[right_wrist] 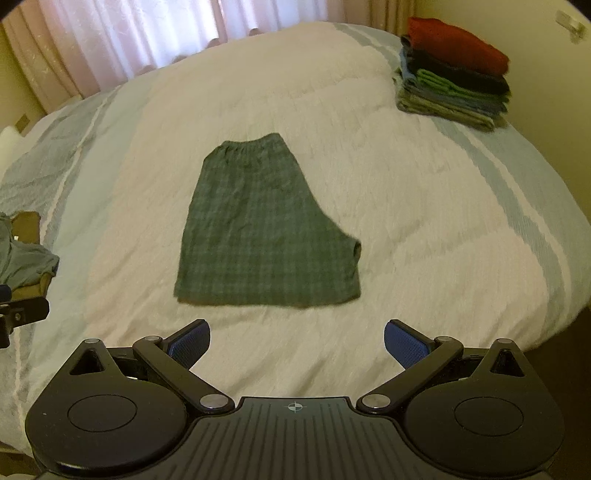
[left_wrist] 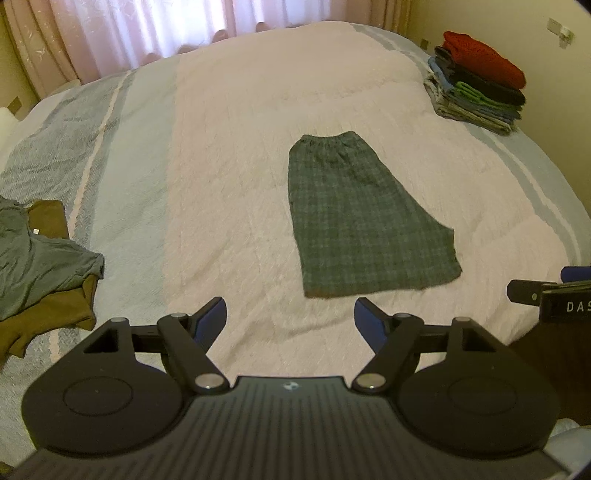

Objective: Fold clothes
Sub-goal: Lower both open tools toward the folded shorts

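Green plaid shorts (left_wrist: 364,218) (right_wrist: 264,229) lie flat on the pink blanket (left_wrist: 236,147) (right_wrist: 406,206), folded in half lengthwise, waistband at the far end and hem toward me. My left gripper (left_wrist: 290,319) hangs open above the blanket, just short of the hem and slightly left of it, with nothing between its blue pads. My right gripper (right_wrist: 297,341) is also open and empty, just short of the hem's right part. Its tip (left_wrist: 546,291) shows at the right edge of the left wrist view.
A stack of folded clothes (left_wrist: 476,83) (right_wrist: 452,72), red on top, sits at the bed's far right corner by the wall. A loose heap of grey-blue and brown garments (left_wrist: 40,266) (right_wrist: 24,243) lies at the left. Curtains (left_wrist: 147,33) hang behind the bed.
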Demonstrator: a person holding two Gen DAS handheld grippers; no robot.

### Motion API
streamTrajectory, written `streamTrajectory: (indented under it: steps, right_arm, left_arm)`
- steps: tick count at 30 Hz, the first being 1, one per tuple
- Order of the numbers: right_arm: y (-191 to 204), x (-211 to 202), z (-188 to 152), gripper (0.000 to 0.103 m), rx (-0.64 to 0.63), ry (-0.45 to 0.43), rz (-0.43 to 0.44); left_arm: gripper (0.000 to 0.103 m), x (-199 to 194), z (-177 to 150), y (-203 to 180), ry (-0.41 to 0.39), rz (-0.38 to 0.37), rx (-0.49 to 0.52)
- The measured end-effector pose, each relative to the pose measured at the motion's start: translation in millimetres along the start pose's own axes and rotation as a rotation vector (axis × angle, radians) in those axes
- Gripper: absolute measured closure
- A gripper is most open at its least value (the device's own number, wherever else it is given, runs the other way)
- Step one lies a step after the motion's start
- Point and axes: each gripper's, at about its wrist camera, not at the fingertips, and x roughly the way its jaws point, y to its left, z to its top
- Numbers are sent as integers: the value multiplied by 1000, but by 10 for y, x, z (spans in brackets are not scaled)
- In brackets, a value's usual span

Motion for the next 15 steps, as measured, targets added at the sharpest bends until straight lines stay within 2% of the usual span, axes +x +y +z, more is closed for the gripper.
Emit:
streamTrajectory:
  steps: [7, 15]
  right_arm:
    - [-276, 204, 391, 0, -108, -5, 21]
    - [-598, 549, 533, 0, -131, 52, 85]
  left_arm:
    - [30, 201, 255, -313, 28, 38, -51]
    - [30, 366, 285, -374, 65, 72, -134]
